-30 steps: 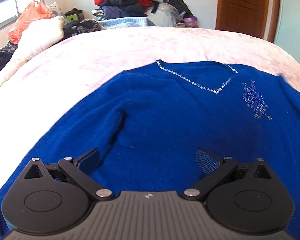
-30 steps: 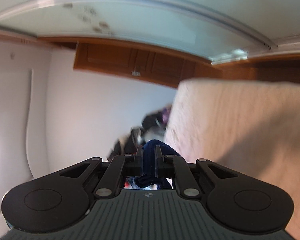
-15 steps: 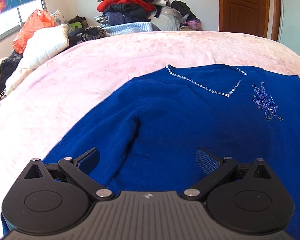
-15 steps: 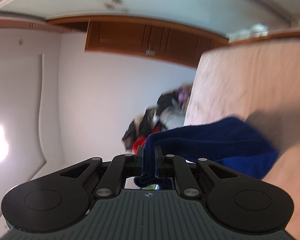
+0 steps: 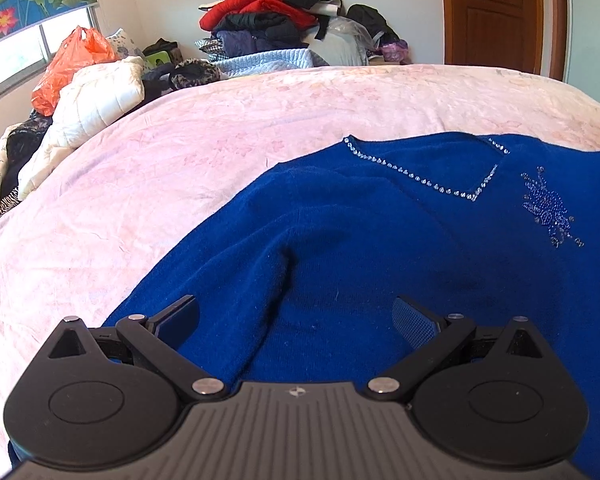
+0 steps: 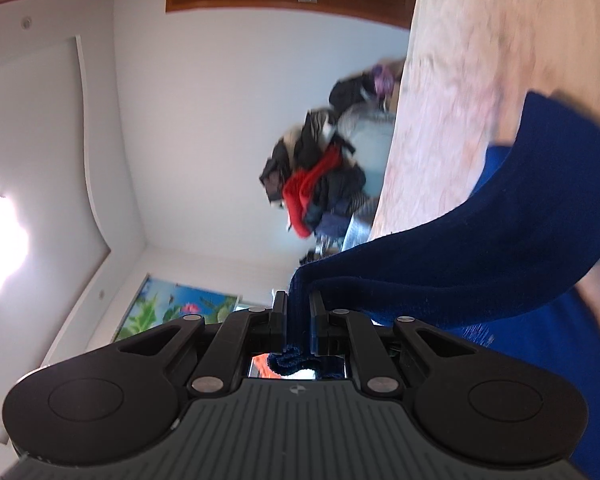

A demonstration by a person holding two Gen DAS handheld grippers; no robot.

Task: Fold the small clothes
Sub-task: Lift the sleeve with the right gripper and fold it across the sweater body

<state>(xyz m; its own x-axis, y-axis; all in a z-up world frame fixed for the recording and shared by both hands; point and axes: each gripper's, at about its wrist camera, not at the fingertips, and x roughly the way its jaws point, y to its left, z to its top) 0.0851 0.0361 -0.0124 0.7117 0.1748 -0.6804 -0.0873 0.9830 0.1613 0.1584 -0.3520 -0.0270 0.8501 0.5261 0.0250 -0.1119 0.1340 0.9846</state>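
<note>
Lying on: blue sweater (image 5: 380, 248) spreading flat across the pink bedspread (image 5: 180, 160), neckline with its rhinestone trim (image 5: 420, 178) pointing toward 12 o'clock, beaded flower motif (image 5: 548, 208) sitting at 2 o'clock of the left wrist view.
Creasing: a soft ridge (image 5: 276, 280) running through the knit between the left fingers.
Hanging: one sleeve (image 6: 480, 248) lifting off the bed, stretching toward 2 o'clock in the right wrist view.
Right gripper (image 6: 298, 320): clenching the sleeve cuff, jaws pressed tight on the cloth, frayed end bunching behind them.
Left gripper (image 5: 296, 320): hovering over the sweater body, jaws spread wide, gripping nothing.
Piling: clothes heap (image 5: 276, 20) at 12 o'clock beyond the bed; white quilted jacket (image 5: 96, 100) and orange bag (image 5: 68, 64) at 10 o'clock.
Standing: wooden door (image 5: 492, 12) at 1 o'clock.
</note>
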